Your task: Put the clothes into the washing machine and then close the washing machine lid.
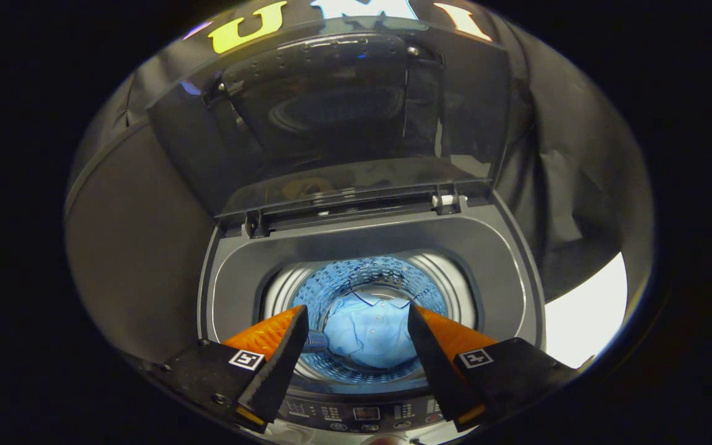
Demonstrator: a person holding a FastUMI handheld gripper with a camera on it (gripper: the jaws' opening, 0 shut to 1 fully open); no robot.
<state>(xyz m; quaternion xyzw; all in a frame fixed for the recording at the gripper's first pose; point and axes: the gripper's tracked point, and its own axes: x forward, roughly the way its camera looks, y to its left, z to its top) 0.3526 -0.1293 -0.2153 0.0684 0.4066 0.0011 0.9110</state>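
The tool (356, 337) is held spread and released above the washing machine (517, 272), its two fingers (282, 352) apart with nothing gripped between them. Seen through the gap between the fingers, a light blue shirt (365, 337) lies at the bottom of the drum (331, 284), well below the fingertips and untouched by them. The shirt's edges are hidden behind both fingers, and a small dark striped object beside it, just off one fingertip, cannot be identified. The control panel (362, 414) along the machine's front edge is partly covered by the fingers. Beyond the drum, the lid (331, 111) stands raised on its hinges (449, 201) at the rear of the machine, its dark glossy underside showing dim reflections.
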